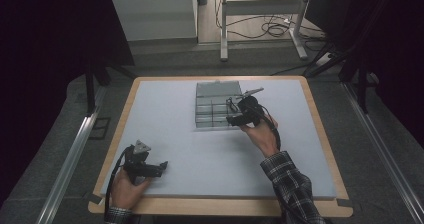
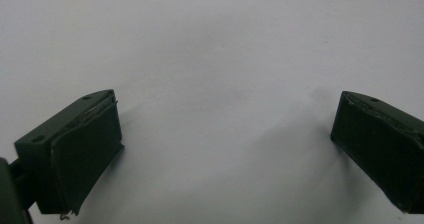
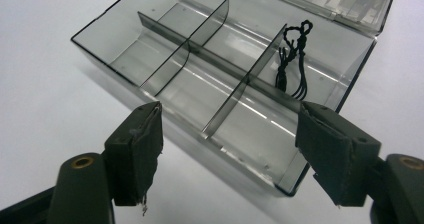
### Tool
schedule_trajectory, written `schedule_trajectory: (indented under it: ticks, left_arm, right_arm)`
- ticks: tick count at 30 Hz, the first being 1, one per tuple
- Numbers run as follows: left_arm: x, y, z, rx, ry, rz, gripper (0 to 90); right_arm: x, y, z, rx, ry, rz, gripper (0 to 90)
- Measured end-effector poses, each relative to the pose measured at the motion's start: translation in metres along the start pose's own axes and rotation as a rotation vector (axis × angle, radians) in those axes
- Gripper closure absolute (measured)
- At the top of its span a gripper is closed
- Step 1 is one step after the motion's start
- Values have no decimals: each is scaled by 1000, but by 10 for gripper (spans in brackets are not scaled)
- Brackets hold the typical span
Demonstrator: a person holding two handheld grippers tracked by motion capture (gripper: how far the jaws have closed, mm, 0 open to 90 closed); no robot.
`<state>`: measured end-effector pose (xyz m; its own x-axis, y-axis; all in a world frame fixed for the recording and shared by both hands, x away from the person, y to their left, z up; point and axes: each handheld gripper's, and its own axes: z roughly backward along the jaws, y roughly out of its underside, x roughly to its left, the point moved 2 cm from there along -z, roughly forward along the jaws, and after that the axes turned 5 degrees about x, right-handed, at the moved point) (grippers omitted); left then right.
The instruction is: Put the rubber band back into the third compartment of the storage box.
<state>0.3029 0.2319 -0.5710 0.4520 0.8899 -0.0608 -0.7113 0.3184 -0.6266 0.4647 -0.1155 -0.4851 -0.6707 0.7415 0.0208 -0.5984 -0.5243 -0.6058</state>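
Pale grey matting covered the bench (image 1: pixel 200 149), which filled the middle of the high view, with dark floor, cables and desk legs along the top of the frame. Just above the centre of that view lay a clear plastic organiser box (image 1: pixel 216 106), its lid folded back toward the top of the frame and its inside split by dividers into compartments. In the right gripper view the box (image 3: pixel 220 84) stretched across the upper half of the frame, and a small black knotted cord (image 3: pixel 292 59) lay in the compartment at the upper right, next to the hinged lid. The right claw (image 3: pixel 227 149) stood over the near edge of the box with its jaws wide apart and nothing between them; in the high view the right claw (image 1: pixel 235 118) sat at the box's lower right corner. The left claw (image 1: pixel 159 168) rested at the lower left of the high view, well apart from the box, and in its own view the left claw (image 2: pixel 225 144) gaped wide over bare matting, holding nothing.
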Motion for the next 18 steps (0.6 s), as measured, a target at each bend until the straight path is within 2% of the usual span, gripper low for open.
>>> schedule_trajectory:
  ticks: [4, 18]
  left_arm:
    - [0, 0, 0, 0, 0, 0, 0]
    - [0, 0, 0, 0, 0, 0, 0]
  right_arm:
    - [3, 4, 2, 6, -3, 13, 252]
    - [12, 24, 4, 13, -27, 11, 205]
